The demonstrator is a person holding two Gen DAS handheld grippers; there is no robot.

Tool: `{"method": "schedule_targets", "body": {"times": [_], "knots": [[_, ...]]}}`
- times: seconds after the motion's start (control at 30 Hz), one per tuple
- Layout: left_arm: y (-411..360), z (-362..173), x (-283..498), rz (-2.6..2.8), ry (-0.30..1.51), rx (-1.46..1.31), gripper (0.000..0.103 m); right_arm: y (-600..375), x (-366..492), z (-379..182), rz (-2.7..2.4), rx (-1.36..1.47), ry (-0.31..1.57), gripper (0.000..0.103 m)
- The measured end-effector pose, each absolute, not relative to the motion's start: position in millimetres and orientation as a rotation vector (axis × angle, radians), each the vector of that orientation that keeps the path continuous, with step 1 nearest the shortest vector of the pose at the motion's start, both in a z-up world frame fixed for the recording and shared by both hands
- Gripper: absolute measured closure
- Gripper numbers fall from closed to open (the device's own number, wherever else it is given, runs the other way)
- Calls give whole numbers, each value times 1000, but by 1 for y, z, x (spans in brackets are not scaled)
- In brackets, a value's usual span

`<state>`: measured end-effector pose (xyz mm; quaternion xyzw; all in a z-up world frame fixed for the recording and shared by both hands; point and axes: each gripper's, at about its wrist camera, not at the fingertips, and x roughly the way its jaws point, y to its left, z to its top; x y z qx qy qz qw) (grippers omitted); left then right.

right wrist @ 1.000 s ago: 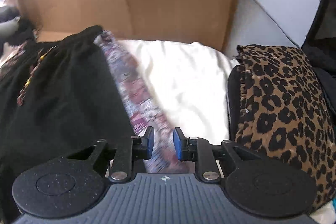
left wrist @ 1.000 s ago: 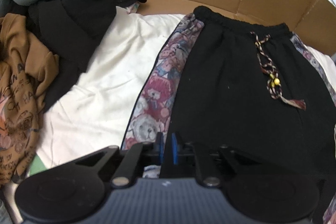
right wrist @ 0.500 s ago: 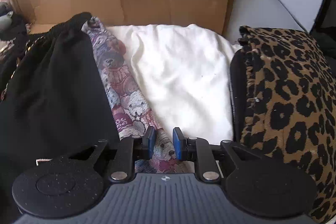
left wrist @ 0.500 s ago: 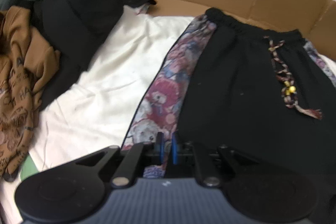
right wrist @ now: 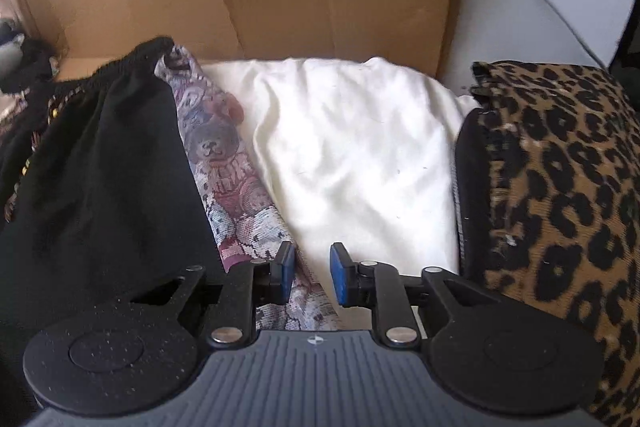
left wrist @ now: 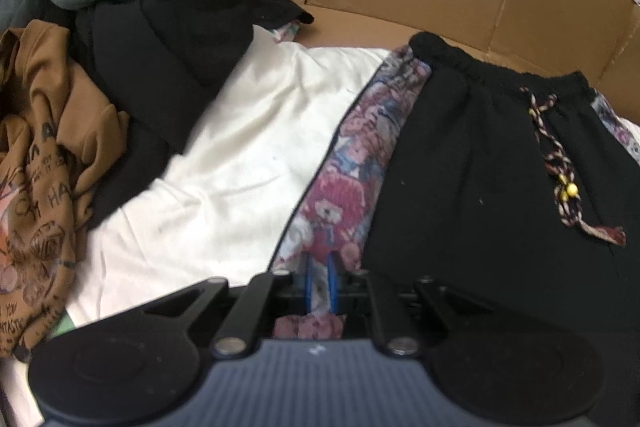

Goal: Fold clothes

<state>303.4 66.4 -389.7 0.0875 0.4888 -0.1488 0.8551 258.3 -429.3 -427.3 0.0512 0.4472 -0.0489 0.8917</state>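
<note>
Barely started here: the pants are lying flat on the white sheet, no fold yet. Left gripper is pinching the bear-print stripe, right gripper is hanging spread over the other stripe.

Parted tongs over black trousers' bear-print stripe, beside white sheet

Black shorts lower part hidden behind gripper body; brown shirt cut off left.
</note>
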Motion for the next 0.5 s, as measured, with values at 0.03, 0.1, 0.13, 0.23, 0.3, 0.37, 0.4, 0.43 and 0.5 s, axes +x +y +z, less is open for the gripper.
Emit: {"method": "schedule_targets", "body": {"times": [0.03, 0.1, 0.13, 0.23, 0.3, 0.37, 0.4, 0.43, 0.5], "knots": [[67, -391, 306, -310, 1028, 183, 94, -427, 260, -430, -102, 101, 936, 78], [67, -394, 309, -304, 1033, 185, 94, -424, 260, -432, -99, 104, 941, 78], [68, -396, 310, -302, 1036, 187, 94, -422, 260, -433, -94, 97, 944, 78], [70, -399, 312, -287, 1039, 193, 94, -418, 259, -434, -88, 80, 954, 77], [72, -399, 314, -279, 1038, 190, 94, -415, 260, -434, -84, 67, 963, 77], [74, -399, 315, -269, 1030, 192, 93, -411, 261, -434, -80, 45, 970, 79], [75, -399, 315, -260, 1026, 194, 93, -409, 261, -434, -78, 32, 973, 79], [76, -398, 315, -247, 1016, 201, 92, -406, 262, -433, -80, 19, 978, 79], [80, -400, 314, -242, 1014, 198, 79, -402, 262, -431, -83, -4, 993, 79]]}}
